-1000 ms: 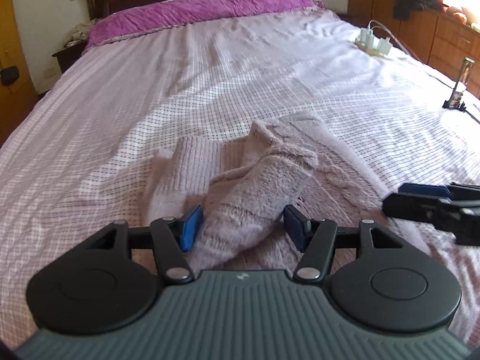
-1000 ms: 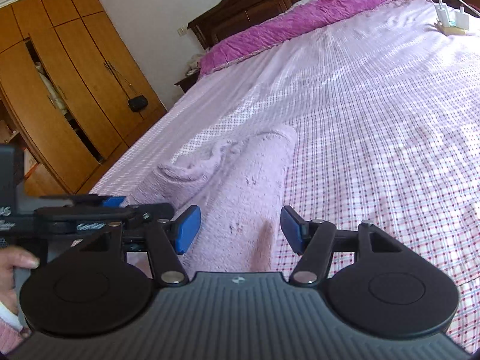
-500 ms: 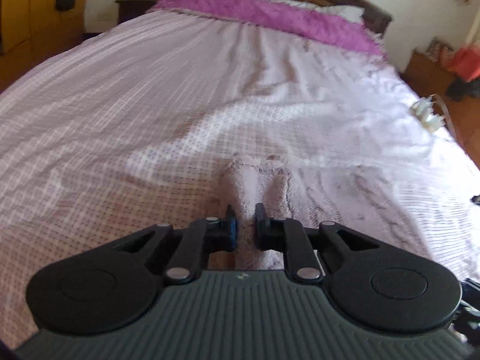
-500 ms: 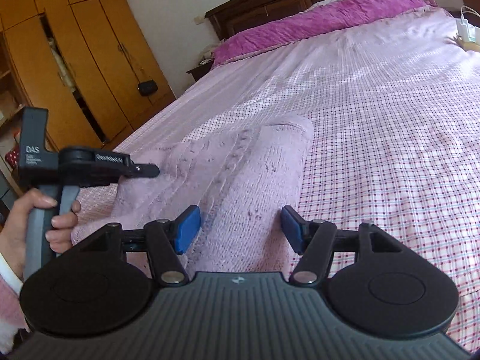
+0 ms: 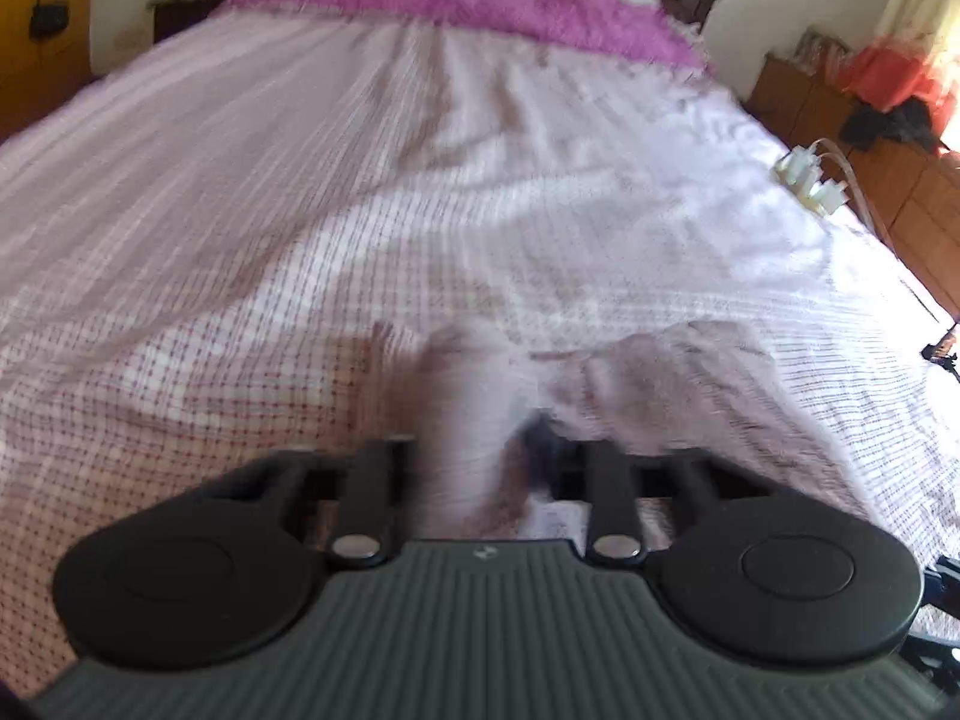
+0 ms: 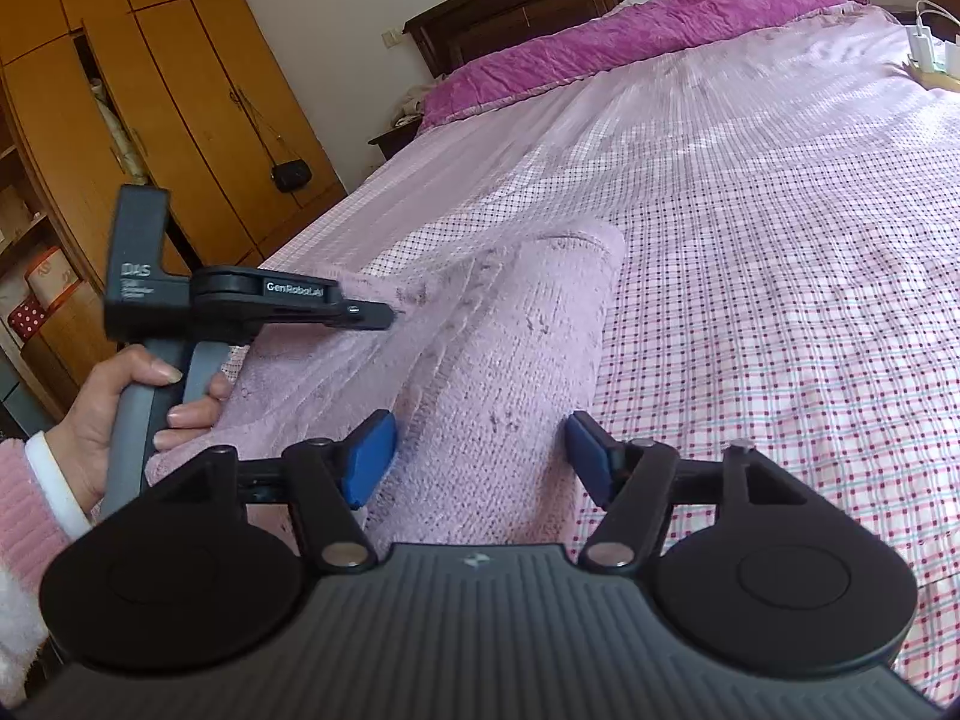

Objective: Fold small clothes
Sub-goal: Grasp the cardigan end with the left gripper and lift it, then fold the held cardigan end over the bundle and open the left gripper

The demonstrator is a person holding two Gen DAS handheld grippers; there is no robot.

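Observation:
A pale pink knitted garment (image 6: 498, 360) lies partly folded on the checked bedsheet (image 6: 780, 276). My right gripper (image 6: 480, 456) is open and empty, its blue pads either side of the garment's near end. My left gripper (image 5: 474, 450) is shut on a bunched fold of the same garment (image 5: 462, 396), blurred by motion. In the right wrist view the left gripper (image 6: 384, 315) shows from the side, held by a hand, its fingertips pinching the garment's left edge and lifting it.
A purple quilt (image 6: 630, 36) lies by the headboard. A white power strip with plugs (image 5: 810, 180) sits on the bed's right side. A wooden wardrobe (image 6: 150, 90) stands to the left, drawers (image 5: 888, 168) to the right.
My left gripper closed on the garment's edge and has drawn the fold up and sideways. The right gripper stayed open and shifted only slightly.

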